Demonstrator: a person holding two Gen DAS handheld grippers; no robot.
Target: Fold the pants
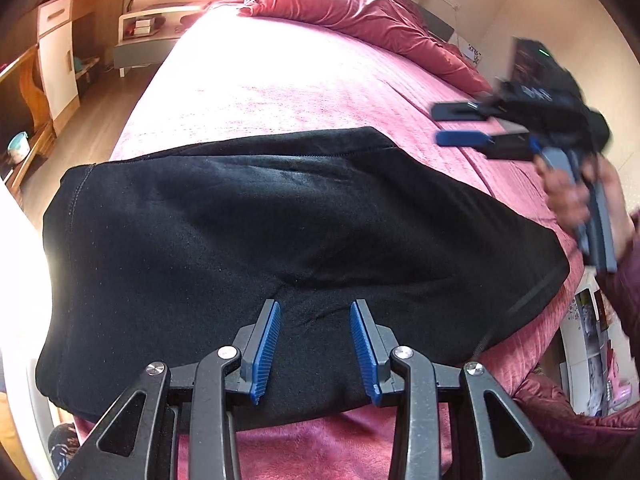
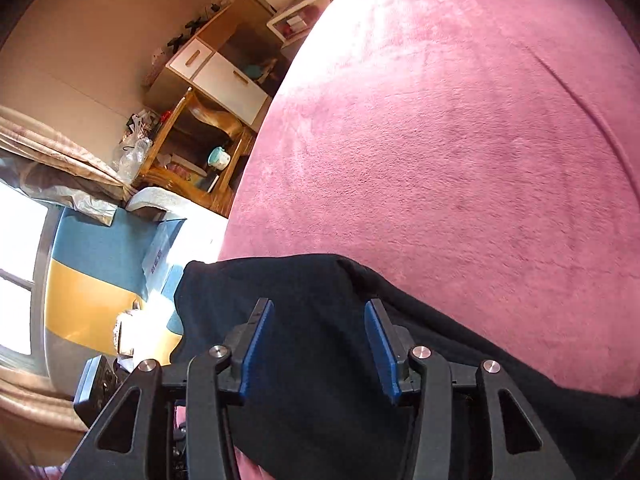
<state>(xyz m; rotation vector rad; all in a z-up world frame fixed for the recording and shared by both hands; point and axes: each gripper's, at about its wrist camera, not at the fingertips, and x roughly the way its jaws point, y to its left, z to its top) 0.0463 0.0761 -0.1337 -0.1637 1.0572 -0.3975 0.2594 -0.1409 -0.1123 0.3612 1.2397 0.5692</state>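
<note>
Black pants (image 1: 280, 220) lie folded in a wide band across the near end of a pink bed (image 1: 300, 80). My left gripper (image 1: 315, 305) hovers over their near edge, jaws apart, blue pads touching nothing. My right gripper (image 1: 436, 125) is blurred at the right of the left wrist view, held by a hand (image 1: 576, 196) above the bedspread past the pants' far right end, open and empty. In the right wrist view, the right gripper (image 2: 318, 304) stands open above one end of the pants (image 2: 224, 288), with the pink bed (image 2: 440, 120) beyond.
A crumpled red duvet (image 1: 360, 4) is heaped at the head of the bed. A white and wood cabinet (image 1: 60, 48) and a low nightstand (image 1: 148, 32) stand on the floor to the left. A maroon sleeve (image 1: 624, 300) is at the right edge.
</note>
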